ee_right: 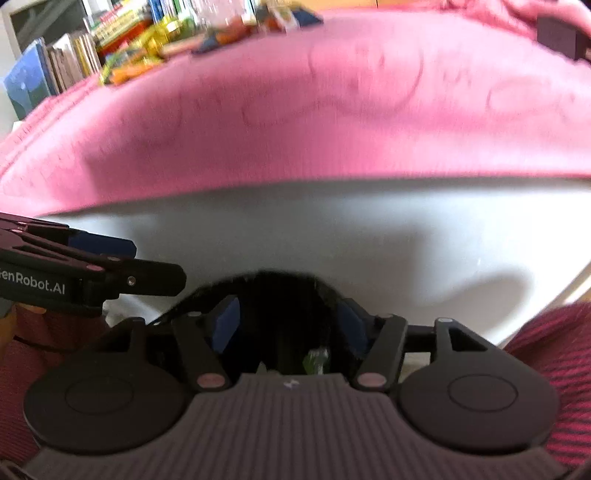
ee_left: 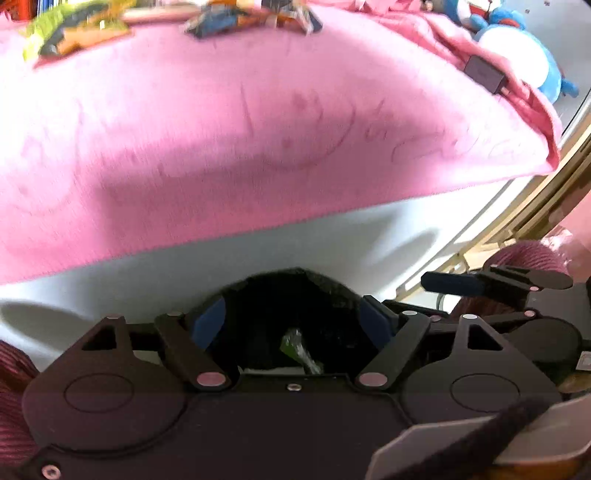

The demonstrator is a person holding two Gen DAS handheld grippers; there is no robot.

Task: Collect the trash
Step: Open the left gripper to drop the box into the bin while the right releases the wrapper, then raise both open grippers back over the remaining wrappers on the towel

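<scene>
My left gripper [ee_left: 293,321] stands open over the dark mouth of a black trash bag [ee_left: 295,280], its blue pads [ee_left: 210,325] wide apart. A green wrapper [ee_left: 299,350] lies inside the bag, below the jaws. My right gripper [ee_right: 288,321] is open too, above the same bag [ee_right: 273,284] and green wrapper [ee_right: 316,360]. The two grippers sit side by side: the right one [ee_left: 480,282] shows in the left wrist view, the left one [ee_right: 92,258] in the right wrist view. Several colourful wrappers [ee_left: 74,33] [ee_right: 147,55] lie far back on the pink blanket.
A pink blanket [ee_left: 258,129] covers the bed, above its white side [ee_left: 332,236]. A blue plush toy [ee_left: 517,55] and a dark box [ee_left: 484,72] lie at the far right. Books [ee_right: 55,70] stand at the far left. Dark red sleeves [ee_right: 554,350] flank the grippers.
</scene>
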